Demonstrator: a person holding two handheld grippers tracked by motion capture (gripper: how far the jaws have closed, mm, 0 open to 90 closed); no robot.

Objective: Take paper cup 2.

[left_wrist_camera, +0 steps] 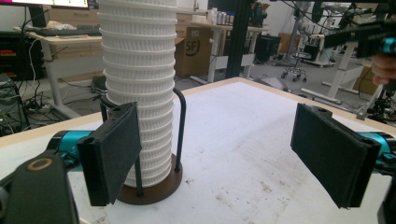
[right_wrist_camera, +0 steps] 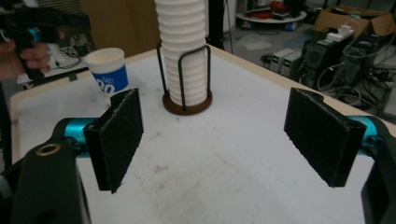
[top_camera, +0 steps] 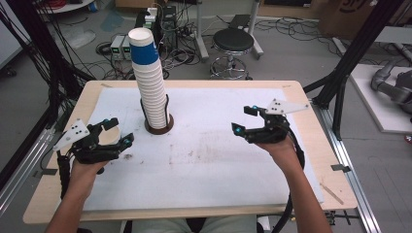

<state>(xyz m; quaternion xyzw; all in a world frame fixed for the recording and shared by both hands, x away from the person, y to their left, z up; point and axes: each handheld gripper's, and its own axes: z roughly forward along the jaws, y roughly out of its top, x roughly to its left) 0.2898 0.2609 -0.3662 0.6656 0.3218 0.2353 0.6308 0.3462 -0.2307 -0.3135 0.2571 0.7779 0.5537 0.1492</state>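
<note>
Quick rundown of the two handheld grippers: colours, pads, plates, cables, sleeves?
Both the left gripper and the right gripper have black bodies with teal accents at the jaw bases. The pads are flat, black, rectangular and foam-like. Each carries a grey three-cornered plate with dark dots on top. A black cable trails from each. A brass-coloured ring sits on the housing. Forearms are bare; no sleeves visible.

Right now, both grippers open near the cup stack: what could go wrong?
1. The cup stack rises far above its wire holder, so a sideways nudge up high could tip or buckle it.
2. A single cup stands on the table by the left gripper; that hand could knock it over.
3. The nested cups sit tight, so the right gripper may lift several together.
</note>
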